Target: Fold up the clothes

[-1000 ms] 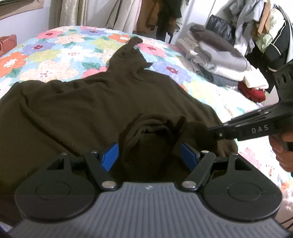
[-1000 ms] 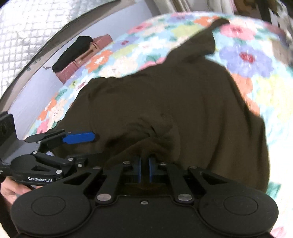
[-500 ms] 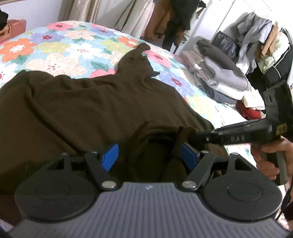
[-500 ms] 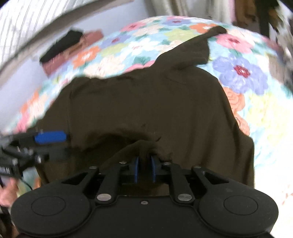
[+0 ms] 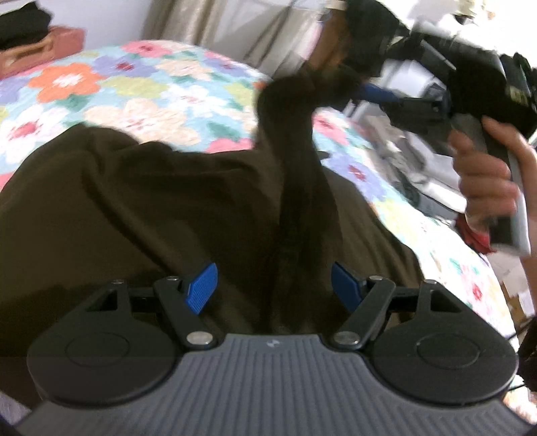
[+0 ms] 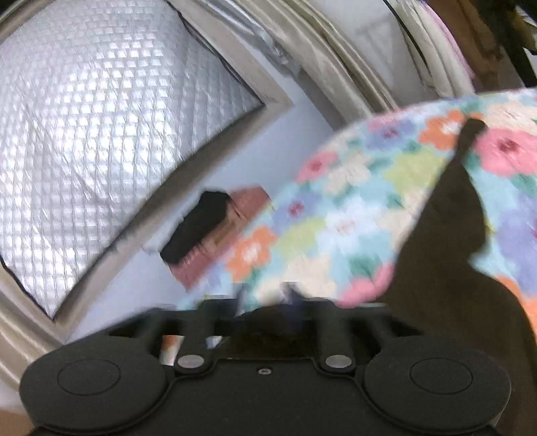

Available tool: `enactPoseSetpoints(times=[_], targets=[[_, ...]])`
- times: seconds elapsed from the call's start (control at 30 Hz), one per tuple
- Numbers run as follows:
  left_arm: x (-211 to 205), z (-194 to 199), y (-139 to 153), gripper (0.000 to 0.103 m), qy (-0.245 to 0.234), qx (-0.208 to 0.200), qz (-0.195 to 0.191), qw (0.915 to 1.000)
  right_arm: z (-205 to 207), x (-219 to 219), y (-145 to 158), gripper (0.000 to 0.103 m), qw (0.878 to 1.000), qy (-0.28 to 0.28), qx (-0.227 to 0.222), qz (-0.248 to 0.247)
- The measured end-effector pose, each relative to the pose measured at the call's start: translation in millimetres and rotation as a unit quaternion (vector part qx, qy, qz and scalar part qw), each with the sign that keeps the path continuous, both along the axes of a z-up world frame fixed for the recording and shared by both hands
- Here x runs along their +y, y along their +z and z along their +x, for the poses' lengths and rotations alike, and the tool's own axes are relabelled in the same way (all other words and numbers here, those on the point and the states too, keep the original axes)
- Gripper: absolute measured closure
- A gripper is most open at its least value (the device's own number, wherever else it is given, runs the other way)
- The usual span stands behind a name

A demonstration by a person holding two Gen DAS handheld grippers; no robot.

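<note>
A dark brown long-sleeved top (image 5: 151, 208) lies spread on the floral bedspread (image 5: 134, 90). My left gripper (image 5: 273, 288) is open and empty, low over the near part of the top. My right gripper (image 5: 355, 89) is shut on a sleeve of the top (image 5: 295, 161) and holds it lifted in a taut strip above the body. In the right wrist view the picture is blurred; its gripper (image 6: 268, 302) is shut with dark cloth between the fingers, and the top (image 6: 446, 268) runs along the right.
A pile of folded clothes (image 5: 419, 161) lies on the bed's right side. A reddish case with a black garment on it (image 6: 214, 231) stands by the wall. A window with a quilted silver cover (image 6: 100, 141) is behind. Curtains (image 5: 208, 30) hang at the back.
My right gripper has lifted the gripped sleeve from just in front of my left gripper up and away to the far right. The sleeve now hangs stretched. My left gripper stayed open.
</note>
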State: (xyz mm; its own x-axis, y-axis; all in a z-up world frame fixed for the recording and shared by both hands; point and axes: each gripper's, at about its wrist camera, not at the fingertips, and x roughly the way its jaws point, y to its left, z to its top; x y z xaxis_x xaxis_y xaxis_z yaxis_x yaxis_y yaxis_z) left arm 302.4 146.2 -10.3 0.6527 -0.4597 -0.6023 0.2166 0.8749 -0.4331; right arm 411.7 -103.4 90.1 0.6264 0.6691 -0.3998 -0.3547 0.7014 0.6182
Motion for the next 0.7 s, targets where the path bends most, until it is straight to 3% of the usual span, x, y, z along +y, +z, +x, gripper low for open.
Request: enactPoseSetpoints(times=[0.03,0.13,0.37,0.53,0.63,0.7], targets=[[1.9,1.4,-2.2,0.029,0.008,0.006,0.000,0.9999,8.6,5.5,0.3,0.020,1.000,-0.004,0.004,-0.005],[4.0,4.5,-6.4,0.029,0.019,0.020,-0.001,0.9996,1.5,12.3,-7.7,0.022,0.998,-0.021,0.039,-0.046],[-12.9,-4.2,-6.4,0.028,-0.024,0.039,0.008,0.9989,-104.7,-35.5,-56.8,0.023,0.983,-0.005,0.071,-0.170],[-27.8,-22.6,-10.5,0.028,-0.045,0.095,-0.038,0.9938,-188.5,-89.0,-99.0,0.023,0.981,0.009,0.131,-0.146],[-44.2,-46.3,-7.7,0.028,-0.069,0.115,-0.058,0.9893,-225.7,-100.9,-111.3,0.023,0.984,0.020,0.130,-0.122],[-61.6,-63.3,-5.1,0.028,-0.092,0.112,-0.036,0.9887,-234.7,-97.5,-115.6,0.023,0.985,0.021,0.114,-0.125]])
